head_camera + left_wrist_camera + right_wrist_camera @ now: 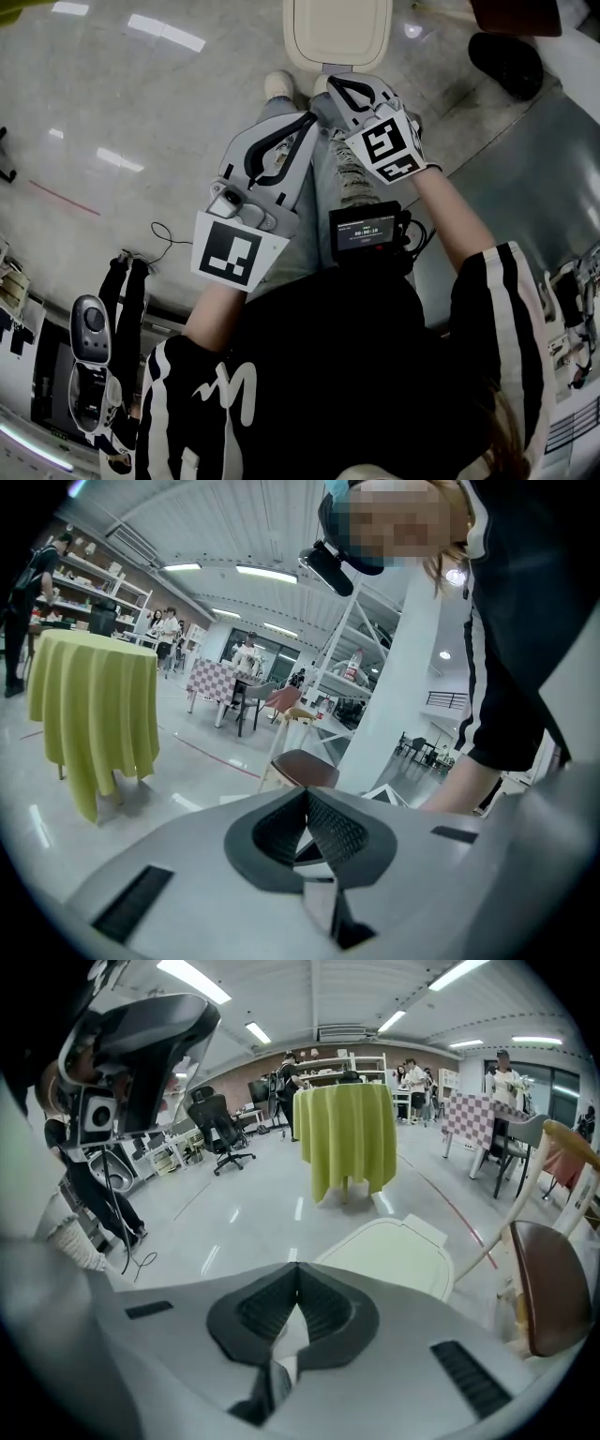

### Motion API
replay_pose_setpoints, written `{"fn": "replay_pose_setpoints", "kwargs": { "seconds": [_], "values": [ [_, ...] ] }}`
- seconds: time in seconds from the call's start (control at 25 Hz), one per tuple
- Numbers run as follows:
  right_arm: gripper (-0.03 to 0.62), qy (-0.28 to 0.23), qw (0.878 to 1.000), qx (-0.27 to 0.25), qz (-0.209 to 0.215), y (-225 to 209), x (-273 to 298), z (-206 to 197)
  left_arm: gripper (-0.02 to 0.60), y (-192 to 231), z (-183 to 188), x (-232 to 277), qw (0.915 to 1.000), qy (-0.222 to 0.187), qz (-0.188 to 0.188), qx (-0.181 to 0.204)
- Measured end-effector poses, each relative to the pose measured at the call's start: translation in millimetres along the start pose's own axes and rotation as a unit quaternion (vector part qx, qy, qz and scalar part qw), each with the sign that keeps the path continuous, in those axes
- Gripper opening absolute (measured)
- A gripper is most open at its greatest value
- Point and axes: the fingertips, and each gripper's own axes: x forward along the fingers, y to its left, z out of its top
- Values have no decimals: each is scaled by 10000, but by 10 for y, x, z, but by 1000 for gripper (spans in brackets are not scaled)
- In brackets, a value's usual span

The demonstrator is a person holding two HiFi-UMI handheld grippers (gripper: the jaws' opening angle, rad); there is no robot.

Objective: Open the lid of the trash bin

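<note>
Entry 1, left gripper (pixel 307 120): we record its fingers (pixel 337 832) clenched tip to tip, with nothing between them.

Entry 2, right gripper (pixel 330 84): its fingers (pixel 323 1312) are likewise pressed together and empty.

Entry 3, trash bin (pixel 337 33): cream, with the lid down and flat. We place it on the glossy floor (pixel 141 112) just beyond the right fingers' tips. It is near the left fingers, ahead and to their right, and neither gripper touches it. In the right gripper view it lies ahead of the fingers and slightly to their right.

Entry 4, surroundings: a chair with a brown seat (pixel 548 1283) stands to the right of the right fingers, beside the bin. A table under a yellow cloth (pixel 347 1138) stands well beyond the fingers, past the bin.
</note>
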Motion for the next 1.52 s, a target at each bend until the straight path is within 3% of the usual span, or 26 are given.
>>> {"fn": "replay_pose_setpoints", "kwargs": {
  "seconds": [0.52,1.0,1.52],
  "values": [
    [3,452,9989,128,-87,-110,216,-337,8,-50,-38,30,9999,64,-90,19],
    [3,970,9952,-53,-137,-158,412,-643,8,-171,-51,65,9997,76,-244,-12],
    [4,1378,9899,-221,-265,-242,558,-837,8,-147,-40,47,9998,78,-174,-66]
  ]
}}
